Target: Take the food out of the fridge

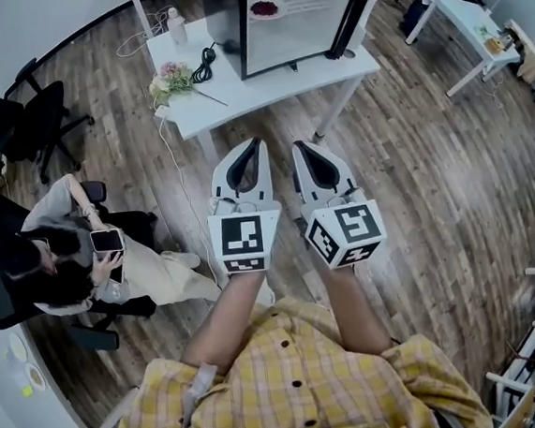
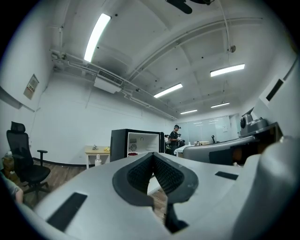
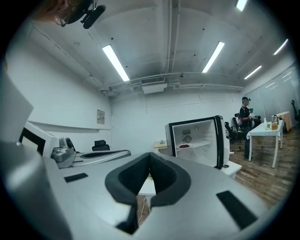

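A small black fridge [image 1: 300, 17] stands open on a white table [image 1: 264, 84] ahead of me. On its shelf lies a plate of red food [image 1: 266, 9], also seen in the left gripper view [image 2: 133, 153] and the right gripper view [image 3: 184, 146]. Both grippers are held side by side over the wooden floor, well short of the table, pointing level at the fridge. My left gripper [image 1: 261, 141] [image 2: 153, 154] has its tips together with nothing in them. My right gripper [image 1: 296, 145] [image 3: 150, 153] is likewise shut and empty.
The fridge door [image 1: 356, 7] swings out to the right. A bunch of flowers [image 1: 172, 79], a black cable [image 1: 204, 64] and a bottle [image 1: 175, 24] lie on the table's left part. A seated person [image 1: 84, 259] with a phone and office chairs [image 1: 14, 120] are at the left. Another table [image 1: 470, 19] stands far right.
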A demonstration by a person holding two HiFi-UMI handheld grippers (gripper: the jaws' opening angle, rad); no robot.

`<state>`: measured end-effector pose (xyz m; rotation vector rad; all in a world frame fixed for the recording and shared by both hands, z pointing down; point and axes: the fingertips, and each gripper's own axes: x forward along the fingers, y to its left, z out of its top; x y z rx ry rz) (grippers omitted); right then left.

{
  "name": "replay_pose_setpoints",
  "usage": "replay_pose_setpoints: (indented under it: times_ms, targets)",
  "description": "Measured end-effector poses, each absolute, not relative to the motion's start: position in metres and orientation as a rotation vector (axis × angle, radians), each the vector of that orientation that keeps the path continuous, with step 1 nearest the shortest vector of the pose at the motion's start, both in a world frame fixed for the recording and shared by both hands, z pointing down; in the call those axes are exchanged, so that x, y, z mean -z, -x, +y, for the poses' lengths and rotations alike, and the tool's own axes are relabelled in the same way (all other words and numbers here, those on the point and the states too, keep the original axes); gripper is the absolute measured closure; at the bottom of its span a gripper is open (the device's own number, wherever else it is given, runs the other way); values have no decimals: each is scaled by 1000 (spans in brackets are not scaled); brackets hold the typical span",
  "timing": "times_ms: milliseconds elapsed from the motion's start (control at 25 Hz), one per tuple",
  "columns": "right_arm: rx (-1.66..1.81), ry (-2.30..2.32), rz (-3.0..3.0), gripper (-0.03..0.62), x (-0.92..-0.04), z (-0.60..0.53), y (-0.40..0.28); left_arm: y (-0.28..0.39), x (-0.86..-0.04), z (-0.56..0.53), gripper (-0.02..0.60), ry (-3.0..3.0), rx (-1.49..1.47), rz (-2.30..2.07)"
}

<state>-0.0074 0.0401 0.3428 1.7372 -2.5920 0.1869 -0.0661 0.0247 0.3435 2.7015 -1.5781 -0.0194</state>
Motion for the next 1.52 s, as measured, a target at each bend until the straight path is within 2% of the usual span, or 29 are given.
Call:
replay_pose_setpoints:
  times_ms: [760,1240,1400,1520]
  targets:
    - [-139,-1739,-2534,586,-351,-22,6,61,-353,-36,572,-2718,-1,-1495]
    - [-107,-1660,-2594,586,-343,-115,-23,32,-347,-126,574,-2682,2,-1579]
    - [-265,-1638,-2677,586,-353,-148,-36,22,-352,-153,574,-2656,10,-1593]
    - [-257,-1640,-2644,586,-361,-167,-49,14,-358,-171,574,-2638,0,-1598]
